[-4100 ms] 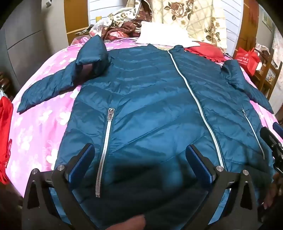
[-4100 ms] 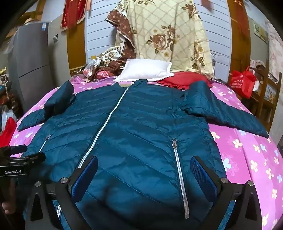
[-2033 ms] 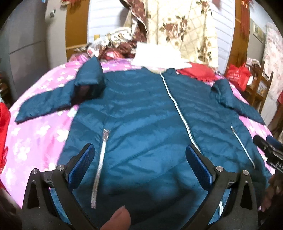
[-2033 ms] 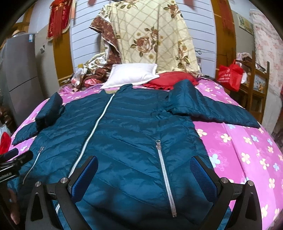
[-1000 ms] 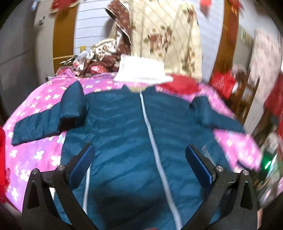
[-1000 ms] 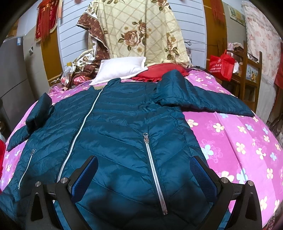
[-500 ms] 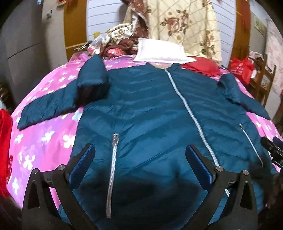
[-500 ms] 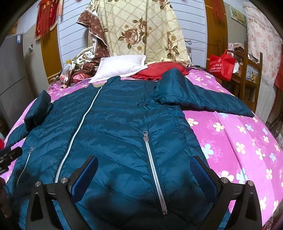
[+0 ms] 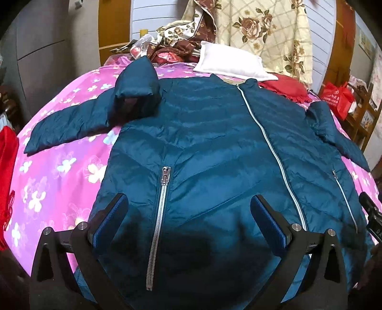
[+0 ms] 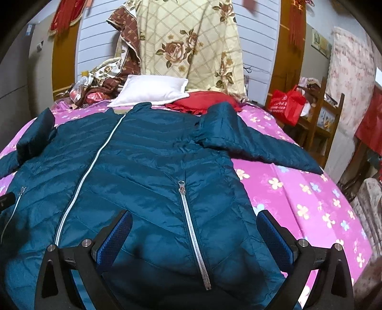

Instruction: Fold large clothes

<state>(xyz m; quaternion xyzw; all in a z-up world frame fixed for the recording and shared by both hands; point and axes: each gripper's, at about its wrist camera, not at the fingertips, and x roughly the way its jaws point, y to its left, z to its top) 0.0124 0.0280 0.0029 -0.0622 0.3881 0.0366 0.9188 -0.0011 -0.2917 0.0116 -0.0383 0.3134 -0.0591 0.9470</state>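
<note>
Pink flowered bedspread (image 10: 298, 190) lay under the teal jacket (image 9: 214, 143); left gripper (image 9: 189, 214) and right gripper (image 10: 194, 232) hovered, jaws spread empty, near the white pillow (image 10: 150, 91).

This is a lived-in bedroom in a home. A bed (image 10: 298, 198) fills most of the room, spread with a pink sheet printed with flowers, and a white pillow (image 10: 152, 91) and a red cushion (image 10: 205, 100) lie at its head. A cream quilt with roses (image 10: 191, 45) hangs against the white panelled wall behind. A wooden shelf unit (image 10: 320, 121) stands beside the bed with a red shopping bag (image 10: 286, 105) on it, and red tasselled ornaments (image 10: 296, 21) hang high on the wall.
</note>
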